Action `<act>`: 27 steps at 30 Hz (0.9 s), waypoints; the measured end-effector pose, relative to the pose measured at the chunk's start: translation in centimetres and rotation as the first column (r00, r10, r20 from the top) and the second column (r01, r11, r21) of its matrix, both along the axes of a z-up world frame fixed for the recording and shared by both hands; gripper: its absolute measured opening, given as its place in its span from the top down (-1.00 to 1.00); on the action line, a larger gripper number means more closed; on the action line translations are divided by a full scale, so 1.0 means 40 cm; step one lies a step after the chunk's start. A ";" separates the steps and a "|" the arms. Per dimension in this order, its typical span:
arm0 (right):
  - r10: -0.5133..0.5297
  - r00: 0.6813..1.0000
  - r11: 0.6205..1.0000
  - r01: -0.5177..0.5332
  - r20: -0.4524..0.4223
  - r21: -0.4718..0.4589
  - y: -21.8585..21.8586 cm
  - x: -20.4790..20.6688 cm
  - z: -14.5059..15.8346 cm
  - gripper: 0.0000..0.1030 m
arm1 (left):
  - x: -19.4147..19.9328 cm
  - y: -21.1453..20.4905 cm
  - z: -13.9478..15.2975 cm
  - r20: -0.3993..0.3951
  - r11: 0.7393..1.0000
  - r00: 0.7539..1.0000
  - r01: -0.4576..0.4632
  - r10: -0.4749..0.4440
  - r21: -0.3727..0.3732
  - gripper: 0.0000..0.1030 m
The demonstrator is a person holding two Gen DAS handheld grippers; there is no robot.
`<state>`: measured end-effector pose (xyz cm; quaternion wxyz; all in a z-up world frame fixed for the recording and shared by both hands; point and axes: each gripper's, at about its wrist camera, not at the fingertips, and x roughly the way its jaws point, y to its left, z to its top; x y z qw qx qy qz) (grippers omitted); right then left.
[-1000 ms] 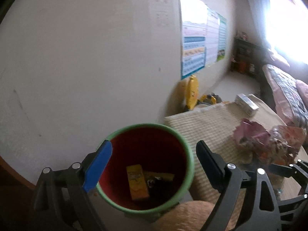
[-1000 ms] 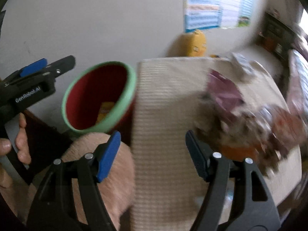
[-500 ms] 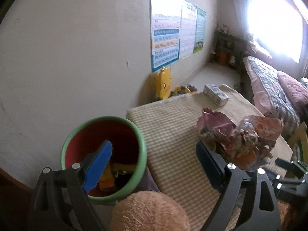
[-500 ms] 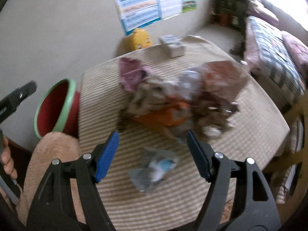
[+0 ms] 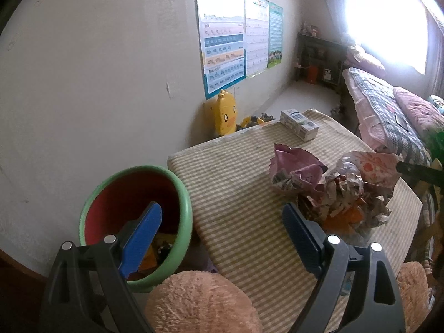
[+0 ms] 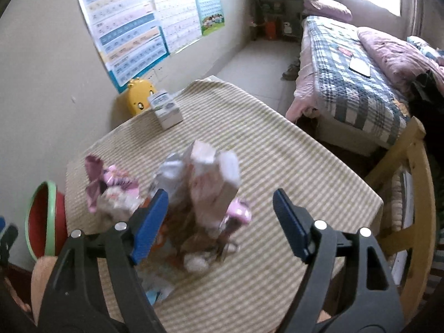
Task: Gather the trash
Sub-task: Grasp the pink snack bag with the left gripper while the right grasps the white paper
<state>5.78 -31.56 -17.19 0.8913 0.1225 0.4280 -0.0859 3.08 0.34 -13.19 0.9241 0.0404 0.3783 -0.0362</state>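
Crumpled wrappers (image 5: 338, 188) heap mid-surface (image 5: 238, 183) before my released, empty left tongs (image 5: 222, 238) and right tongs (image 6: 219, 224); green-rimmed bin (image 5: 133, 222), left, holds scraps.

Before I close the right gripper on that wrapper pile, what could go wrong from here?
The wrapper pile is loose and tangled, so the open right gripper may lift only part of it and scatter the rest over the table. The bin stands beside the table edge, below its top, so a short carry could drop pieces outside the rim.
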 end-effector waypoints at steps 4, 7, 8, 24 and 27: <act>0.035 0.999 0.999 -0.035 -0.016 0.000 0.010 0.043 -0.031 -0.48 | 0.021 -0.021 0.000 -0.006 1.000 1.000 -0.001 0.001 -0.028 -0.67; 0.069 0.997 0.997 -0.070 -0.038 -0.031 0.032 0.059 -0.053 -0.19 | 0.056 -0.047 -0.003 -0.012 0.999 1.000 0.008 -0.009 -0.049 -0.69; 0.074 0.996 0.997 -0.076 -0.045 -0.025 0.034 0.062 -0.061 0.02 | 0.072 -0.057 -0.006 -0.018 0.998 1.000 0.012 -0.013 -0.055 -0.69; 0.088 0.989 0.993 -0.097 0.121 0.067 0.072 -0.131 0.029 0.49 | 0.354 -0.259 -0.176 -0.224 0.995 0.970 0.091 -0.098 -0.041 -0.69; 0.085 0.989 0.994 -0.092 0.119 0.057 0.081 -0.151 0.023 0.49 | 0.372 -0.259 -0.204 -0.257 0.997 0.963 0.077 -0.082 -0.030 -0.67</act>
